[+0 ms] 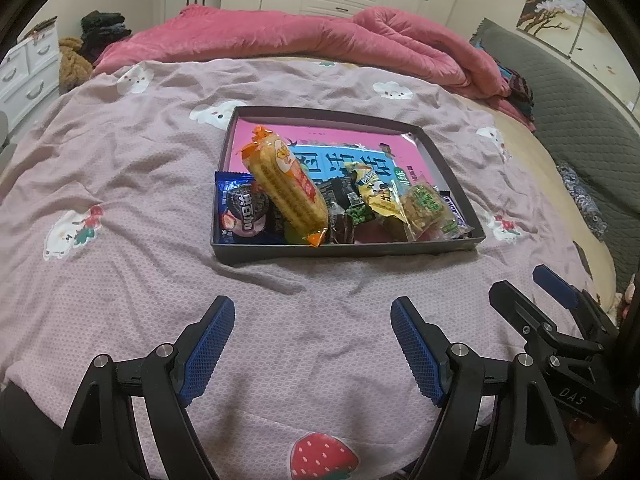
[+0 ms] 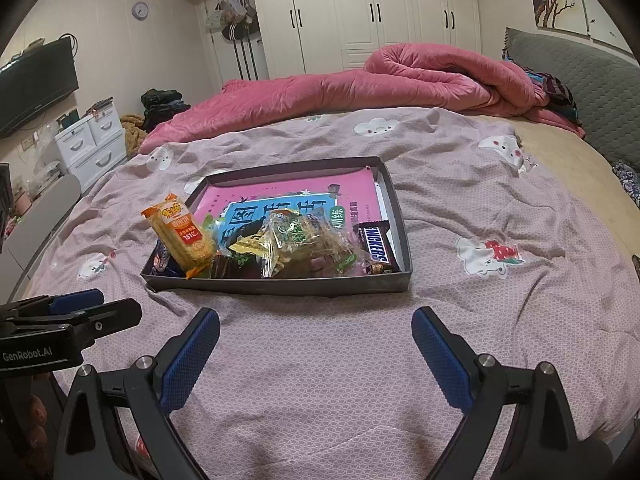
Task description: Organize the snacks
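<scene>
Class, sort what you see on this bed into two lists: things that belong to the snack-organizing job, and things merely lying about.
Belongs to the job:
- grey tray
- orange cracker pack
- blue Oreo pack
- Snickers bar
- green-labelled clear snack bag
- left gripper and right gripper, both open

Just lying about:
- pink quilt
- patterned bedsheet
- white drawers
- wall clock

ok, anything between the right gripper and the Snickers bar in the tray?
Only the near wall of the shallow dark cardboard tray. The open right gripper hovers over bare pink patterned bedsheet, and the brown Snickers bar lies at the tray's right side, beside clear-wrapped snacks.
</scene>
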A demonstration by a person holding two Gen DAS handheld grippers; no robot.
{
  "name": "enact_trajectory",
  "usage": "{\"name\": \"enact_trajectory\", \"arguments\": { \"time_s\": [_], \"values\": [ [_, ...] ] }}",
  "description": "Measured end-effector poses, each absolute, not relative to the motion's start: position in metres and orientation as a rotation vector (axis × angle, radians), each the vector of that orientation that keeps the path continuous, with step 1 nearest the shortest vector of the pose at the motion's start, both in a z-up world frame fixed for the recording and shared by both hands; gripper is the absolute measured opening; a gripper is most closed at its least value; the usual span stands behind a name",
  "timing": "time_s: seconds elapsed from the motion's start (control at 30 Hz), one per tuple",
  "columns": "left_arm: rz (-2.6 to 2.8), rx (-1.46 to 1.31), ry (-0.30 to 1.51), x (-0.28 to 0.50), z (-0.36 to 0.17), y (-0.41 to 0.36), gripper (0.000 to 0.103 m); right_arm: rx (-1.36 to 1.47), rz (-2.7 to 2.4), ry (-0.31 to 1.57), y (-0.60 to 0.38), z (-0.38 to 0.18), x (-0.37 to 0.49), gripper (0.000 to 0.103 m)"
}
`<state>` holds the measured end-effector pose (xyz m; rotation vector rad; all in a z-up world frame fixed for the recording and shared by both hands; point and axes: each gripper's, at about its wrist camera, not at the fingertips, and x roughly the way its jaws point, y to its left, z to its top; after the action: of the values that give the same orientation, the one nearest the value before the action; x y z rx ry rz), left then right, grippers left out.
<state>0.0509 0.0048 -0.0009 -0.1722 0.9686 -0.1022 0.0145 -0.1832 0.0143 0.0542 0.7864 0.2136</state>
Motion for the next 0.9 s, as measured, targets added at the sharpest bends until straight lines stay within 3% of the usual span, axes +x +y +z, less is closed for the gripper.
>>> {"name": "enact_trajectory", "arguments": {
  "time_s": [0.9],
  "values": [
    [-0.079,-0.163,0.968,0.0524,-0.0004,0.0084,0.082,0.051,0.209,0.787,-0.1854,0.0142,0.0146,0.097]
  ]
}}
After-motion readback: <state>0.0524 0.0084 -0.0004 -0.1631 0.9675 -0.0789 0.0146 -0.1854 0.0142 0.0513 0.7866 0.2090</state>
